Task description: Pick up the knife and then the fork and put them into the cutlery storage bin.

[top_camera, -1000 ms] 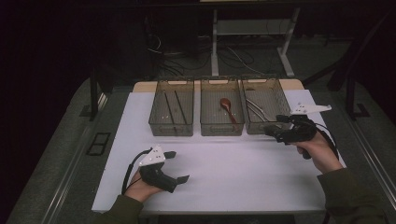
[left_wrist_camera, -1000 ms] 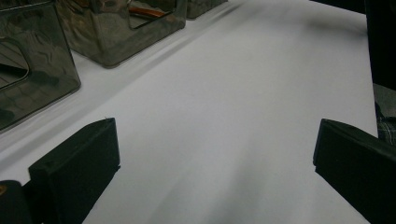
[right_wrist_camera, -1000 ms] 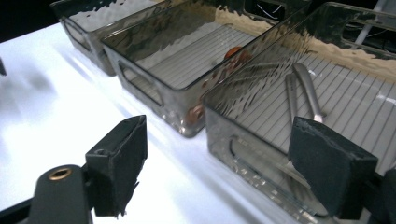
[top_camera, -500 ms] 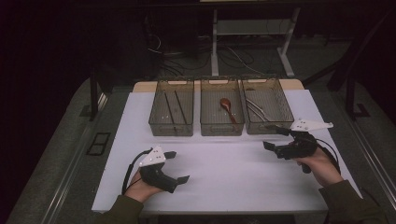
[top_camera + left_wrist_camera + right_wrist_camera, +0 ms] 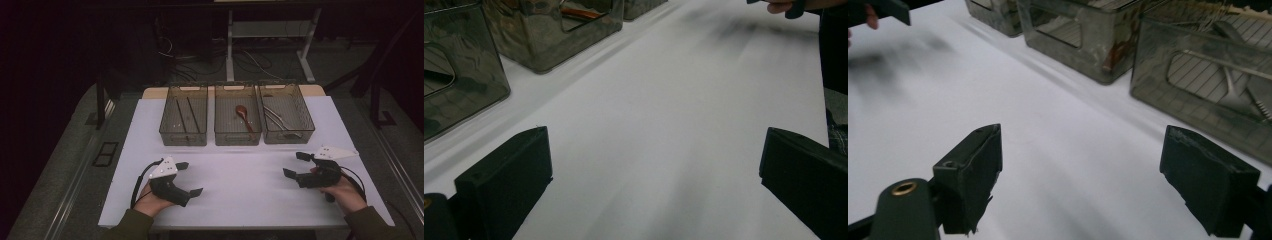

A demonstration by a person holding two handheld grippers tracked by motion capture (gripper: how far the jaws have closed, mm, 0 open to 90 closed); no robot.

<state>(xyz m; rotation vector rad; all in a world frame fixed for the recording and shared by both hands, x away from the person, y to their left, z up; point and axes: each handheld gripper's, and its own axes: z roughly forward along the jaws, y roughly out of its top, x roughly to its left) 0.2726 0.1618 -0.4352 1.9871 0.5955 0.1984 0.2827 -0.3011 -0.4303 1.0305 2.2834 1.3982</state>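
My left gripper [image 5: 190,178] rests low on the white table top [image 5: 240,200] at the near left, jaws wide apart and pointing right. In the left gripper view my left gripper [image 5: 651,185] has only bare white surface between its pads. My right gripper [image 5: 296,165] hovers at the near right, in front of the right bin [image 5: 289,136], pointing left. In the right gripper view my right gripper [image 5: 1088,180] is open with nothing between its jaws. Three smoky clear bins stand in a row at the back.
The left bin [image 5: 183,138] holds dark chopsticks [image 5: 180,116]. A red-brown spoon [image 5: 242,114] lies in the middle bin [image 5: 237,138]. Metal cutlery [image 5: 277,120] lies in the right bin. Cables and desk legs are on the floor beyond the table.
My right gripper has come down and back toward the near edge, away from the right bin, still open and empty. The left gripper has stayed where it was.
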